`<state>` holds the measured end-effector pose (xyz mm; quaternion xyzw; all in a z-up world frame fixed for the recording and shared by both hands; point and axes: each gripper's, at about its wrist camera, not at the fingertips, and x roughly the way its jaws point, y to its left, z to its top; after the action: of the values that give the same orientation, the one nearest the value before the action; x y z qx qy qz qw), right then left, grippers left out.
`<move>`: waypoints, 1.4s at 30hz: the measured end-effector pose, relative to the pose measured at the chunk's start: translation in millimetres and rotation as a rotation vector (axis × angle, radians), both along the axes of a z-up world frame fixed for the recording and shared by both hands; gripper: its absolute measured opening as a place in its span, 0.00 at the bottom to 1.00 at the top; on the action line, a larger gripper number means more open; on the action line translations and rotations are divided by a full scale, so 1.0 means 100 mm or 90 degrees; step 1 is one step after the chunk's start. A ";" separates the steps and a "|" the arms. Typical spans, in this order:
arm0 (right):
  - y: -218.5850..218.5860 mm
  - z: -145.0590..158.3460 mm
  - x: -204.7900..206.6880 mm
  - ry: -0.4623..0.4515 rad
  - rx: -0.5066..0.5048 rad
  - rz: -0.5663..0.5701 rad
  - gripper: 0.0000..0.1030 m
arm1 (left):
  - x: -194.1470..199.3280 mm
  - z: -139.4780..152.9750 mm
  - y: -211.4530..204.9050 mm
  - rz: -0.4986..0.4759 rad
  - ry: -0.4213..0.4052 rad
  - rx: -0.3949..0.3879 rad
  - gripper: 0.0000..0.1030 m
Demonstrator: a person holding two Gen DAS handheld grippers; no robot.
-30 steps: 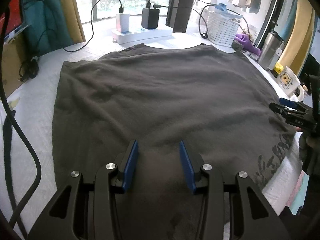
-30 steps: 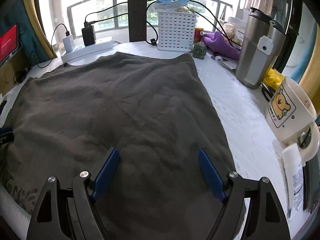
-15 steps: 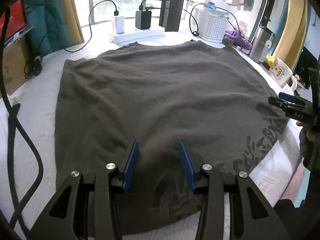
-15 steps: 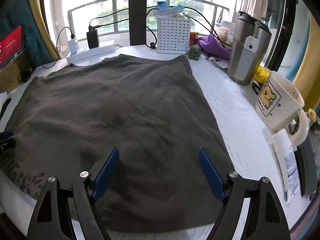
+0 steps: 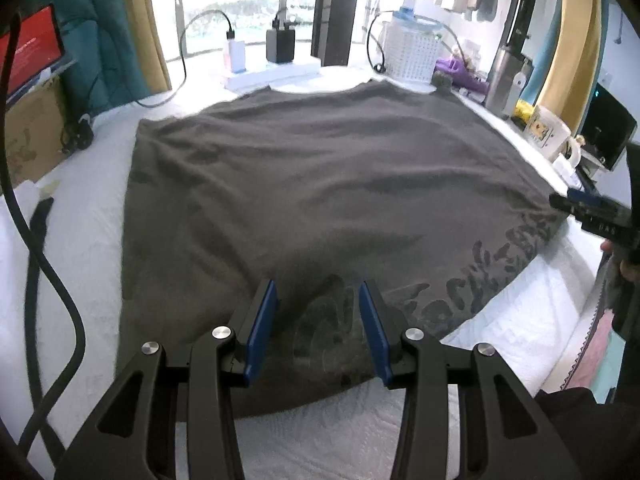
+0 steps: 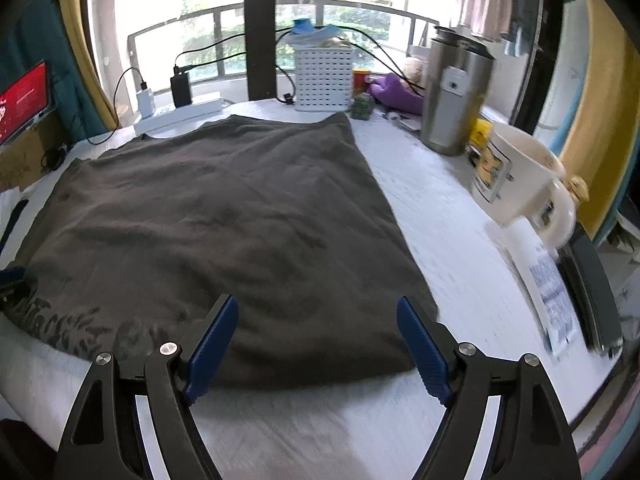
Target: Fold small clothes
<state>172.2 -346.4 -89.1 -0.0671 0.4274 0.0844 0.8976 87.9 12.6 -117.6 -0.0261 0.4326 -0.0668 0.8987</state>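
Left gripper (image 5: 318,320), black with blue pads, lower centre of the left wrist view: jaws partly apart, nothing between the pads, hovering over the near hem of the dark grey-brown T-shirt (image 5: 320,184). Right gripper (image 6: 316,344), same build, lower centre of the right wrist view: jaws spread wide, empty, above the garment's near right corner; its tip also shows at the right edge of the left wrist view. The T-shirt lies flat and spread over the white quilted surface (image 6: 440,216), filling the middle of both frames, with a faint printed graphic (image 5: 460,280) along the near hem and the neckline toward the window. Beyond the garment, upper centre: a white power strip (image 5: 272,74) carrying a white charger and a black charger with cables. To its right: a white perforated plastic basket (image 6: 324,80), a purple soft item (image 6: 396,94), a stainless steel tumbler (image 6: 454,100), and a cream ceramic mug with a cartoon print (image 6: 516,176). A white printed tube (image 6: 548,284) lies at the right edge. Upper left: a red screen (image 6: 24,100) against a teal curtain.
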 end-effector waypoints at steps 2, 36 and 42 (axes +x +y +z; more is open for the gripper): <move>-0.10 -0.04 -0.05 0.014 0.024 -0.006 0.80 | -0.03 0.05 0.03 0.007 -0.011 0.000 0.41; -0.10 -0.23 0.54 0.063 0.211 -0.052 0.21 | 0.41 0.18 0.70 0.088 -0.013 0.021 0.42; -0.18 -0.12 0.55 0.051 0.252 -0.034 0.13 | 0.43 0.20 0.75 0.099 -0.015 0.022 0.42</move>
<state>226.8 -364.0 -101.5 0.1256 0.4395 0.1456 0.8774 130.9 88.1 -97.2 -0.0432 0.4196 0.0102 0.9066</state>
